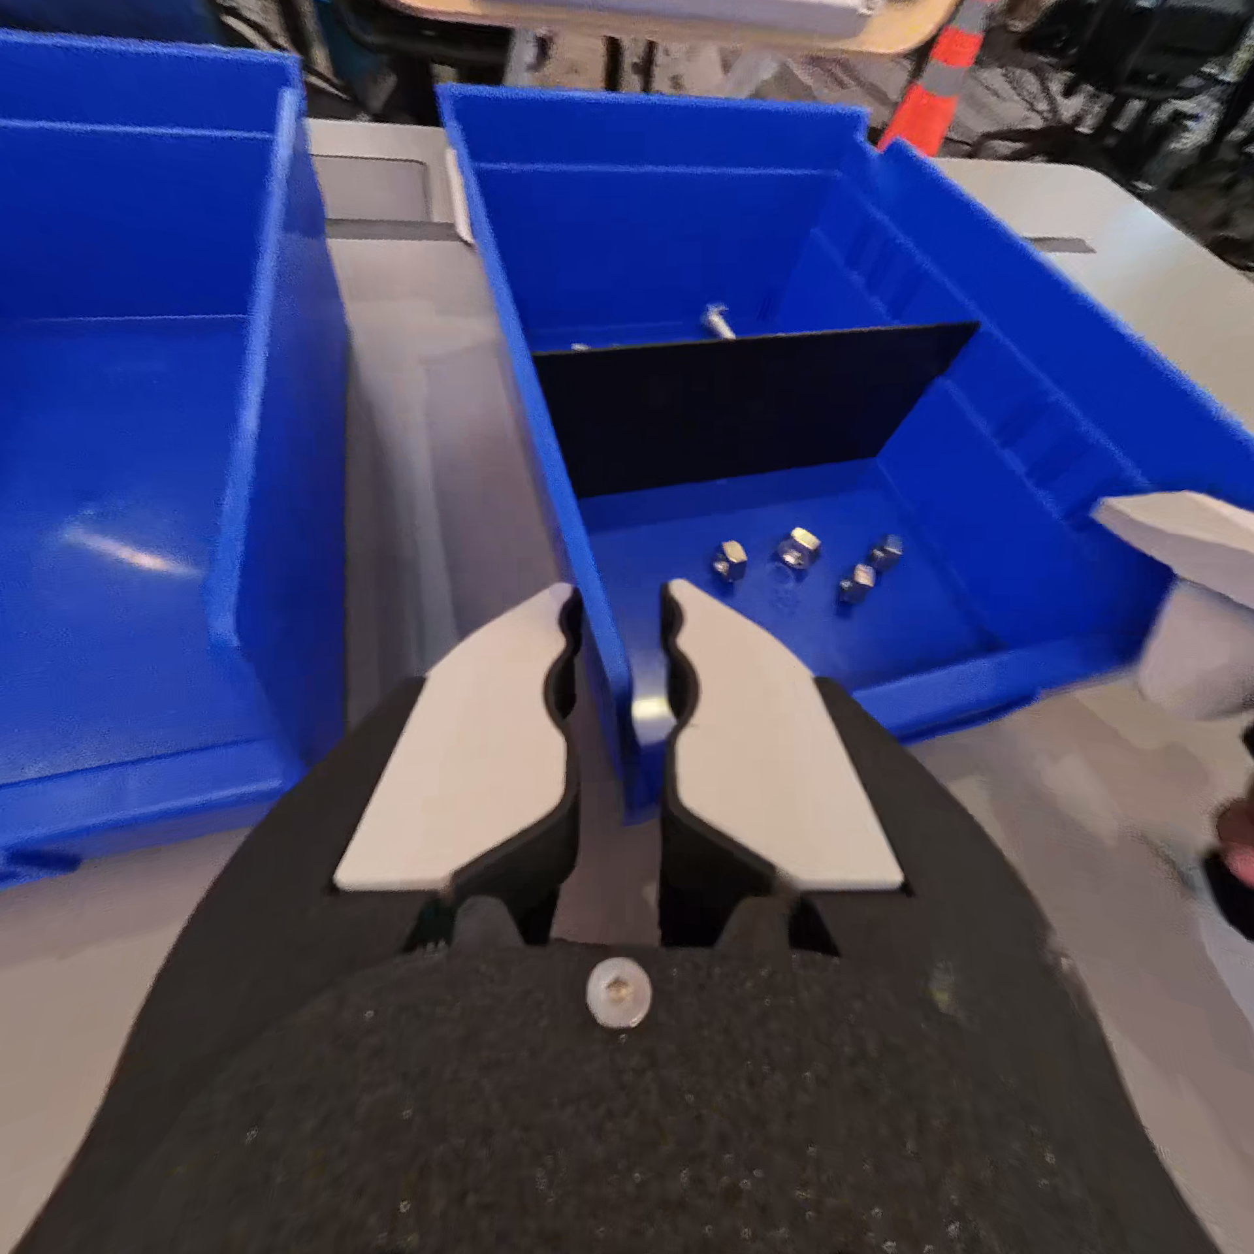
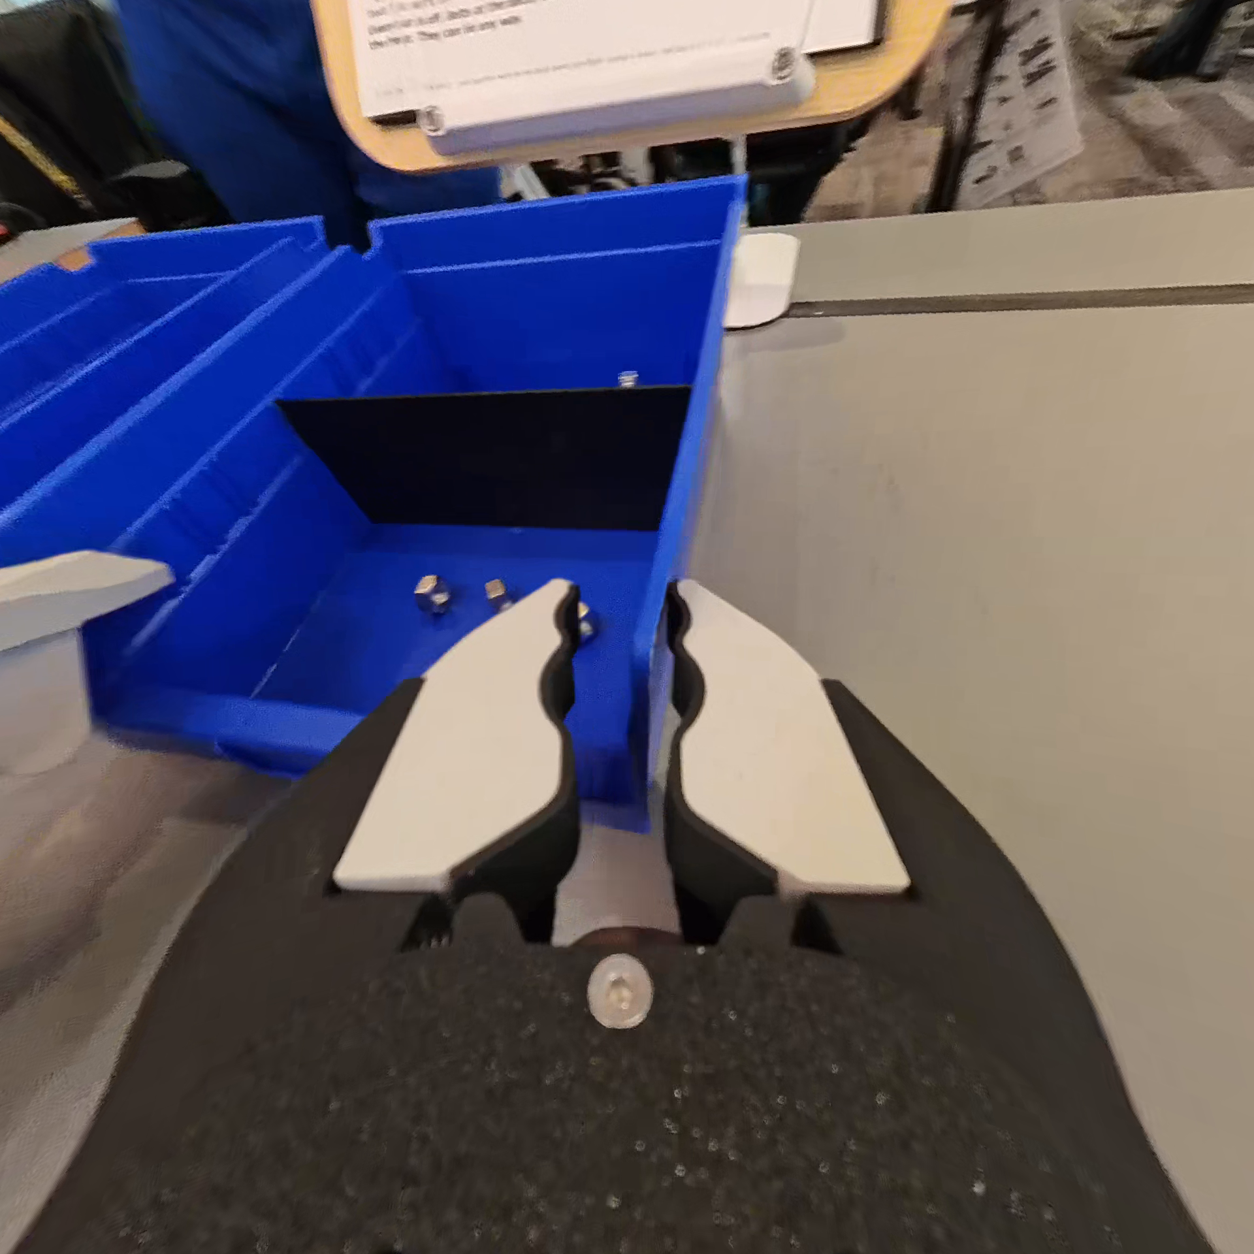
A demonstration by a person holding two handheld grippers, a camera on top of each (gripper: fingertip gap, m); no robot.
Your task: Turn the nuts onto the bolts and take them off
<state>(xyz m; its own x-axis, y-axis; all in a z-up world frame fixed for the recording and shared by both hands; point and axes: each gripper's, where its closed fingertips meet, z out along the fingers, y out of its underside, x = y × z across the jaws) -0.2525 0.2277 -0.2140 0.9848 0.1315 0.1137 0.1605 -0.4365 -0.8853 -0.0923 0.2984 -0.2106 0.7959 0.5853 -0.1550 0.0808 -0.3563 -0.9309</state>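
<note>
Blue plastic forms the divided bin [image 1: 848, 271] on the grey tabletop [image 2: 984, 543], and everything is placed against it. Four loose nuts [image 1: 801, 546] are seen in its near compartment; a bolt [image 1: 719, 322] is glimpsed behind the black divider [image 1: 733, 407]. The left hand-held gripper [image 1: 621, 597] and right hand-held gripper [image 2: 621, 594] are held at the bin's near corners, parted and empty. The first pick-up seems in hand — a nut and a bolt must be gripped next.

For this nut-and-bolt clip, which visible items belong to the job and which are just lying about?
Job:
- four small silver hex nuts
- silver bolt behind the black divider
- divided blue plastic bin
- left gripper, right gripper, both open

Lying about:
- empty blue bin
- orange cone
- clipboard
</note>
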